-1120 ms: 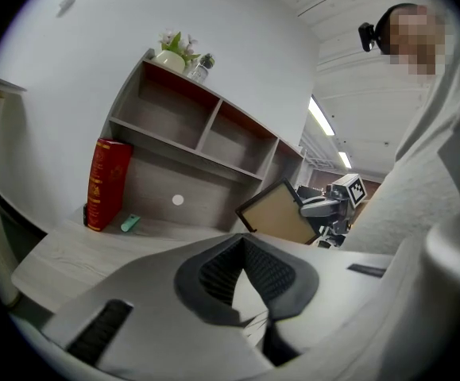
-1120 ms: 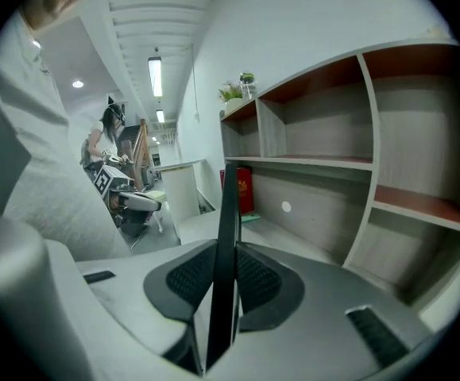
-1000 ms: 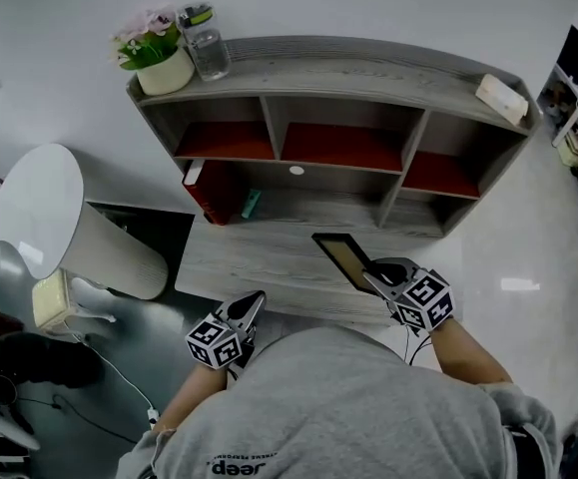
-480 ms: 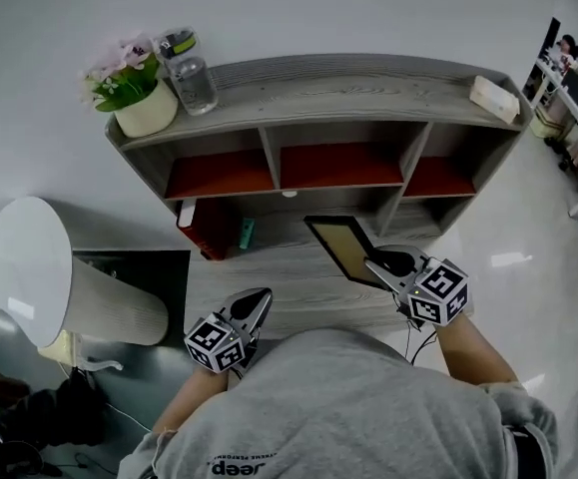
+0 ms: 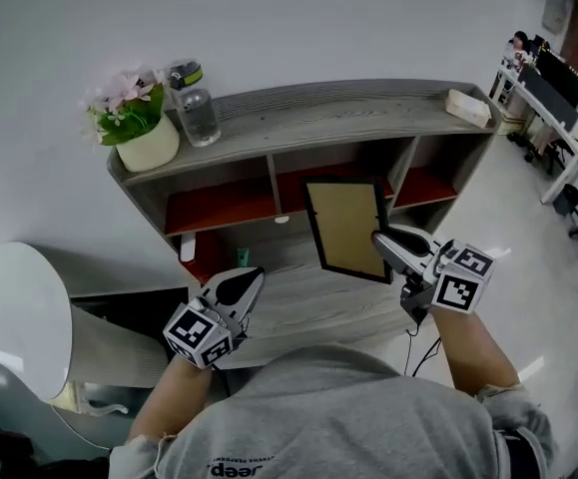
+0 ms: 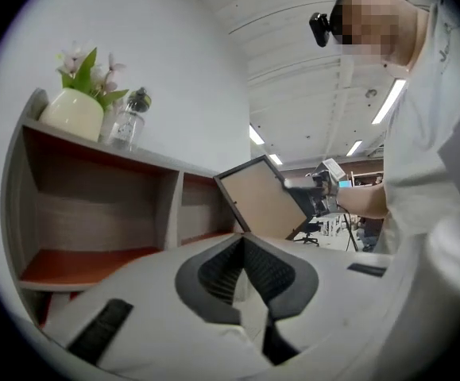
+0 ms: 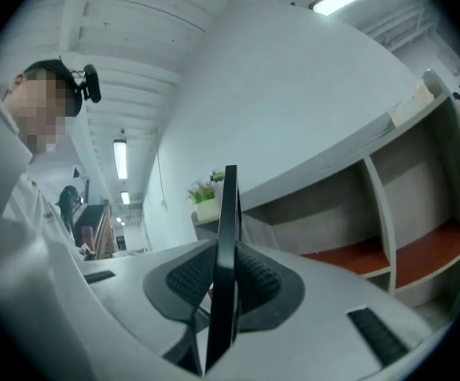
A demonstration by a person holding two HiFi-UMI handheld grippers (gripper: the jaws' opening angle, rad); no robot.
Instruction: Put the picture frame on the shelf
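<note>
Right tool [image 5: 386, 247] is clamped on the picture frame [image 5: 346, 228]. The pads pinch its right edge, and the right gripper view shows the frame edge-on between both pads.

The frame is upright and slightly tilted, with a dark border and a tan panel facing the head camera (can't tell if that's the front or the backing). It hangs in the air in front of the middle compartment of the shelf [image 5: 308, 118], above the desk [image 5: 308, 305]. It touches neither and is not on the shelf yet.

Left tool [image 5: 250, 281] is closed with its pads together at the tips and nothing between them. It sits low at the left over the desk's front edge, well apart from the frame.

The shelf is grey wood with three upper compartments, each with a red floor. On its top board, at the left end, are a cream flower pot [image 5: 149, 146] with pink flowers and a clear bottle [image 5: 198, 108] just beside it. A small pale box [image 5: 468, 108] sits at the right end.

Both tools point roughly level toward the shelf.
</note>
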